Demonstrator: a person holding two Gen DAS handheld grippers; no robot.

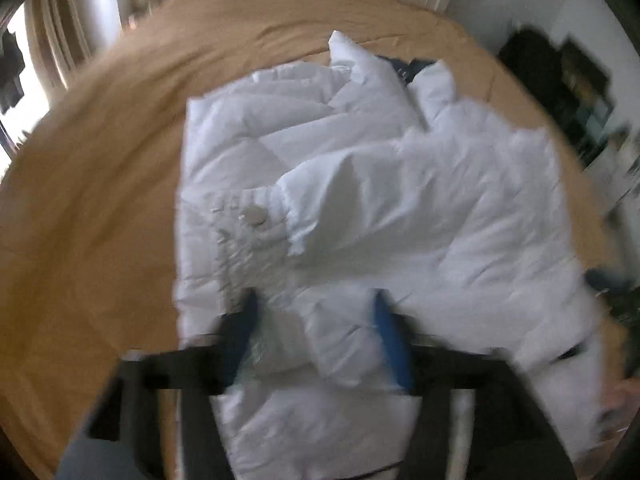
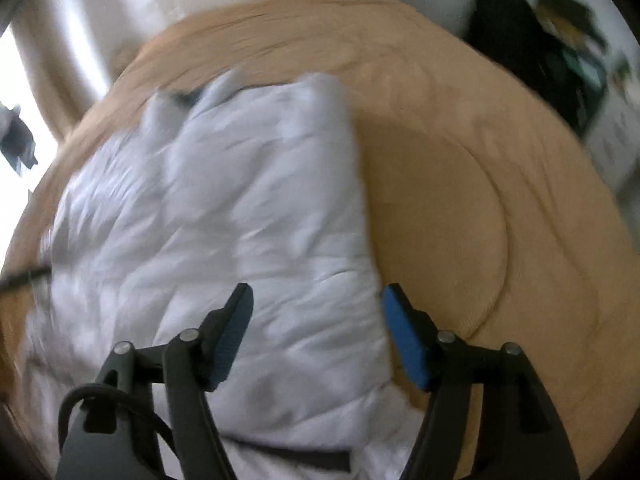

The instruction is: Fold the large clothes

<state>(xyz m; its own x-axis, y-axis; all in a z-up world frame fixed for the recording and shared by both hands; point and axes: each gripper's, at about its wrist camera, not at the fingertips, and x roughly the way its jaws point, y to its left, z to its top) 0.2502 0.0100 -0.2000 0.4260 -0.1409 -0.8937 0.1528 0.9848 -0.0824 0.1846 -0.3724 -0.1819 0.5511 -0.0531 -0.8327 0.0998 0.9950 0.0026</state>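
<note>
A white puffy jacket (image 1: 360,184) lies spread on a tan bedcover (image 1: 100,200), with one sleeve (image 1: 400,184) folded across its front and the cuff beside a round snap (image 1: 254,214). My left gripper (image 1: 315,294) hovers over the jacket's near part, pointing steeply down. Its blue pads (image 1: 388,332) stand apart, with a puffed fold lying between them but not pinched. In the right wrist view, the jacket (image 2: 224,220) fills the left half. My right gripper (image 2: 317,289) is open above the jacket's right edge, nothing pressed between its pads (image 2: 408,340). Both views are blurred.
The tan bedcover (image 2: 480,200) stretches bare to the right of the jacket. Dark furniture and clutter (image 2: 552,52) stand past the bed's far right. A bright window with a curtain (image 1: 44,60) is at the left. A person's hand (image 1: 618,398) shows at the lower right edge.
</note>
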